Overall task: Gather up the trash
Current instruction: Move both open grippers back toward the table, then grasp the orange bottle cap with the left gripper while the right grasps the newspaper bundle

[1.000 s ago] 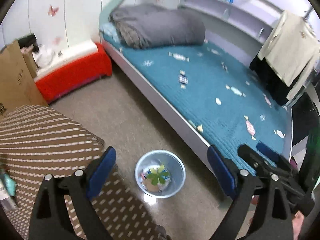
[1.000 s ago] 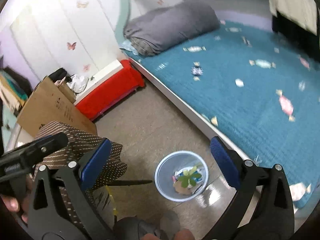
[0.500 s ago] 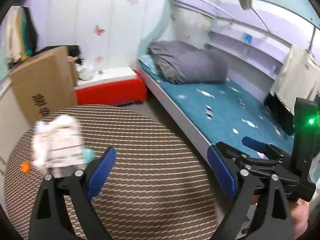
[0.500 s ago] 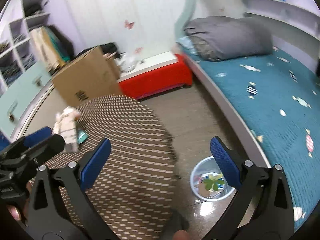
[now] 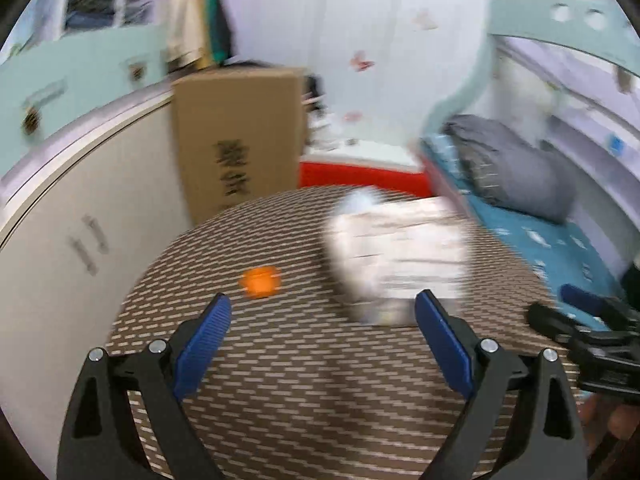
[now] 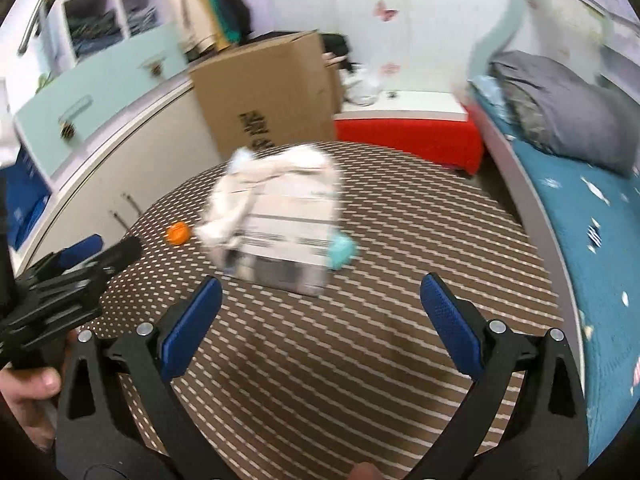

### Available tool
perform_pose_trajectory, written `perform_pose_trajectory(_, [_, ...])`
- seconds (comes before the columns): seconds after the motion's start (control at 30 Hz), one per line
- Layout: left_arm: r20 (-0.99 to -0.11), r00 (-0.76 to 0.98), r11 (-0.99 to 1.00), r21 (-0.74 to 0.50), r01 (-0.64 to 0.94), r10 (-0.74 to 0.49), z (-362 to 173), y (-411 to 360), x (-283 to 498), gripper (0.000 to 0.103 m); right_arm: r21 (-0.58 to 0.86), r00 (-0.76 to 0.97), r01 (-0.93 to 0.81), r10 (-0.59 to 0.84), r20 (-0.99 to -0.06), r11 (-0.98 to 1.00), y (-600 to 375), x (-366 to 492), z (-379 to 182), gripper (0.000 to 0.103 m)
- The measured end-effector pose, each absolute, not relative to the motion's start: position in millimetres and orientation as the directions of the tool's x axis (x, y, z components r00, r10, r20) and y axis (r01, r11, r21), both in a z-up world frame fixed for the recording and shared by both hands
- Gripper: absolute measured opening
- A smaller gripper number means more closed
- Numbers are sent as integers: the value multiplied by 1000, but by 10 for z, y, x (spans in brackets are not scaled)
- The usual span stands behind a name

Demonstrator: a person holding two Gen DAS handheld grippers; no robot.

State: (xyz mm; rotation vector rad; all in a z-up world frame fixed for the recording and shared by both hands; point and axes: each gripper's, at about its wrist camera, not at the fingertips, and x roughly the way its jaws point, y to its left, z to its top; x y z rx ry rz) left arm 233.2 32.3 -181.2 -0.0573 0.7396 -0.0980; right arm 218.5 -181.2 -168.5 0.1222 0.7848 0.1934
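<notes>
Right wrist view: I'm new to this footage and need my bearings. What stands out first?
A pale box draped with a white cloth sits mid-table on the brown striped table, just ahead of the open right gripper. An orange ball lies left of the box and a teal thing pokes out at its right. Behind stand a cardboard box and a red bench.

Table (image 6: 360,360): woven, matt striped covering. Box (image 6: 260,92): plain brown cardboard. Gripper pads (image 6: 192,328): blue, ribbed.

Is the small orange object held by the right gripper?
No, the orange object lies on the striped table, and the right gripper is open and empty.
</notes>
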Motion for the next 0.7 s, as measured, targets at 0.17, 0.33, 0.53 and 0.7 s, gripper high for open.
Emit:
perform_pose_trajectory(0.17, [-705,706,997,-74,13,-61,-2085,726,2660,91,139,667,-182,226,-710,973,-1274,2449,-1854,97])
perform_pose_trajectory(0.33, [-750,657,996,-31,83,-79,-2333,777,3101,91,109,674,-180,203,-710,978,-1008,2526,-1956,97])
perform_pose_trajectory(0.53, [-782,615,983,15,182,-102,-2437,696,3302,29,83,685,-161,171,-708,984,-815,2614,-2049,97])
perform_pose_trajectory(0.7, [-761,639,993,-59,106,-113,-2379,1019,3102,29,-17,702,-117,71,-708,993,-577,2787,-2124,74])
